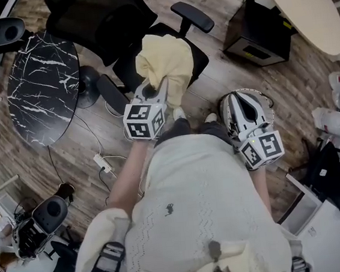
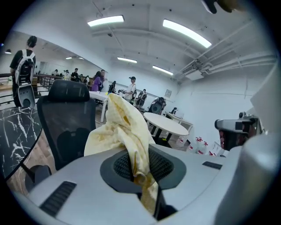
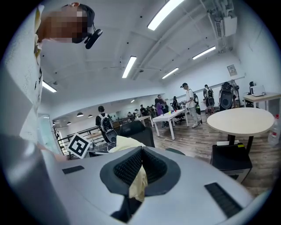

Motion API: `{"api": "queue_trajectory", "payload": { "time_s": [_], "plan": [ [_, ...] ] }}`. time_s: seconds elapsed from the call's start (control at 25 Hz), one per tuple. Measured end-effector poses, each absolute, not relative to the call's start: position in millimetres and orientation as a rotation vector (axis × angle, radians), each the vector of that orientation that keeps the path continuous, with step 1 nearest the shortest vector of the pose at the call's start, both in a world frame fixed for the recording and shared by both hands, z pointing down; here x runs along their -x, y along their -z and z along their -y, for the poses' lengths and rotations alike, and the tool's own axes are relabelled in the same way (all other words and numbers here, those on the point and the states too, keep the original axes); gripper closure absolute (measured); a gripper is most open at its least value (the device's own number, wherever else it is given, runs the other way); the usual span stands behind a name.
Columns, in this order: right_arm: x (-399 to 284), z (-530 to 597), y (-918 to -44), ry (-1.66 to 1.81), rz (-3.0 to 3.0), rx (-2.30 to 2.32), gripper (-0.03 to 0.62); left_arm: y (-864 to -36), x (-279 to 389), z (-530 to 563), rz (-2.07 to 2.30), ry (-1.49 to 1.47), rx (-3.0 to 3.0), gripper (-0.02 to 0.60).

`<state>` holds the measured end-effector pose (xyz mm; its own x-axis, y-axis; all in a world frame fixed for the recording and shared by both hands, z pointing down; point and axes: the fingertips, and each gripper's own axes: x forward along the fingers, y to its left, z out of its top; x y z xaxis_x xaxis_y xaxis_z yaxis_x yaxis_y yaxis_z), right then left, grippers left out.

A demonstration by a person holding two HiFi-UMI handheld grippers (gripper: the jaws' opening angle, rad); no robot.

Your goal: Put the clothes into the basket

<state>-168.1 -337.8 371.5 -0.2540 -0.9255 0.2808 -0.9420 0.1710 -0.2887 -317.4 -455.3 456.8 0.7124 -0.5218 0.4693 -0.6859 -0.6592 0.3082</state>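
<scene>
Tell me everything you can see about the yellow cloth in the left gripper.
The yellow cloth is soft, crumpled, pale fabric. The left gripper is shut on one fold, and the rest bunches up beyond the jaws, over a black office chair. The right gripper pinches similar pale fabric; whether it's the same piece is unclear.

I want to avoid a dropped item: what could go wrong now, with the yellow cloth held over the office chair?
The left gripper pinches only a narrow fold of the yellow cloth; the hanging rest might pull it free.
The cloth hangs over the office chair and could catch on its armrest.
No basket shows in any view, so the carry may be long.
</scene>
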Motion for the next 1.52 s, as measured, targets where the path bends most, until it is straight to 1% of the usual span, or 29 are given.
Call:
{"api": "queue_trajectory", "payload": {
  "time_s": [0.36, 0.64, 1.12, 1.52],
  "plan": [
    [159.0, 337.3, -346.2, -0.563, 2.377, -1.948, 0.585, -374.9, 312.0, 454.5, 0.923, -0.306, -2.631, 0.52],
    [154.2, 332.4, -323.2, -0.504, 2.38, -2.002, 0.585, -333.0, 312.1, 445.4, 0.907, -0.222, -2.722, 0.52],
    [144.5, 318.3, -295.4, -0.463, 2.374, -2.065, 0.585, -303.4, 306.4, 419.7, 0.845, -0.16, -2.741, 0.52],
    [127.2, 305.0, -295.5, -0.464, 2.291, -2.172, 0.586, -297.6, 281.3, 420.5, 0.719, -0.149, -2.791, 0.522]
  ]
}}
